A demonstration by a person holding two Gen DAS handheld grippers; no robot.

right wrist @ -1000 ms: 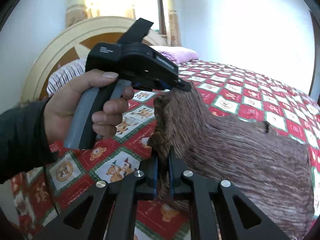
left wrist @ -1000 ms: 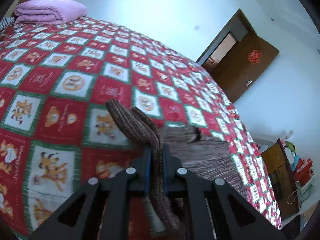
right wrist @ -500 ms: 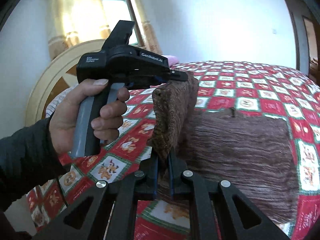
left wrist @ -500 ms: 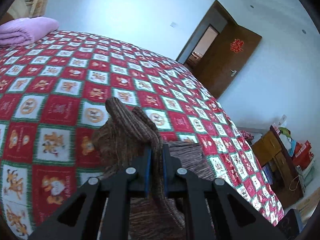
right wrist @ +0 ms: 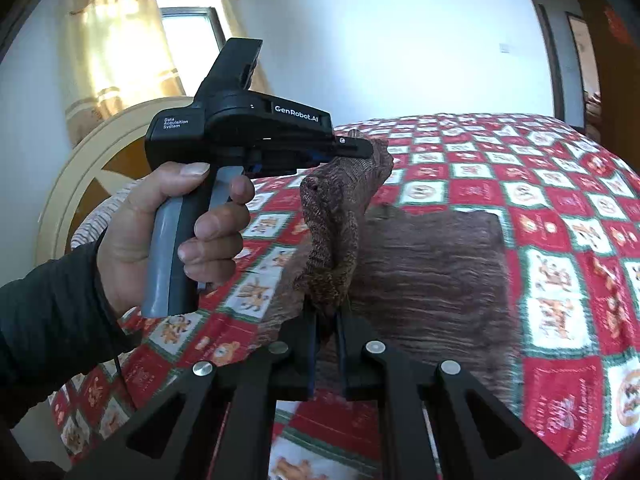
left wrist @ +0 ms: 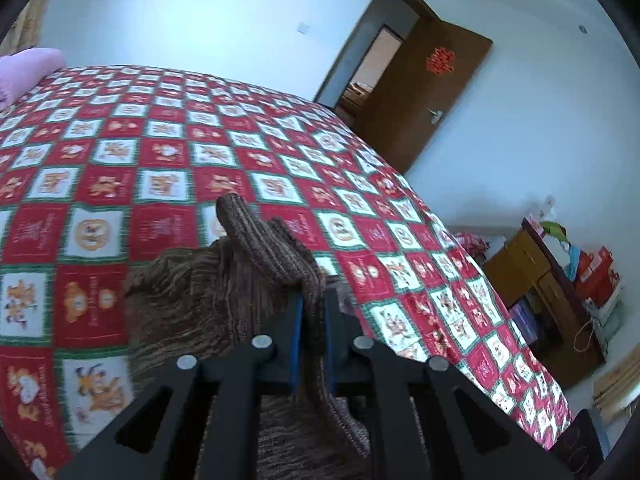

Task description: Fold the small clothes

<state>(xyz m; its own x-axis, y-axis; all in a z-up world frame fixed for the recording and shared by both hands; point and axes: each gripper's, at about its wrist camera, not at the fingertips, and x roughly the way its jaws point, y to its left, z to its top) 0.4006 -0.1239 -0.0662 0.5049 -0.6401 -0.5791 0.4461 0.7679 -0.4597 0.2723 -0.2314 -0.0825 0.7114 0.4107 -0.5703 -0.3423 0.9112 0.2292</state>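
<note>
A brown knitted garment [right wrist: 432, 272] lies partly flat on the red checkered bedspread [right wrist: 560, 184]. Its near edge is lifted off the bed. My left gripper [left wrist: 311, 304] is shut on one ribbed corner of that edge [left wrist: 264, 240]. It also shows in the right wrist view [right wrist: 360, 151], held by a hand, pinching the corner at the top. My right gripper [right wrist: 326, 320] is shut on the other corner of the lifted edge [right wrist: 332, 240]. The fabric hangs bunched between the two grippers.
The bedspread [left wrist: 160, 152] covers a wide bed. A pink folded blanket [left wrist: 24, 68] lies at the far left. A round headboard [right wrist: 100, 160] stands behind the hand. A brown door [left wrist: 432, 92] and a cluttered wooden cabinet [left wrist: 560, 288] stand right of the bed.
Both grippers have carried the lifted edge forward over the flat part of the garment. The flat part now shows shorter, and more of the door side of the room is in view.
</note>
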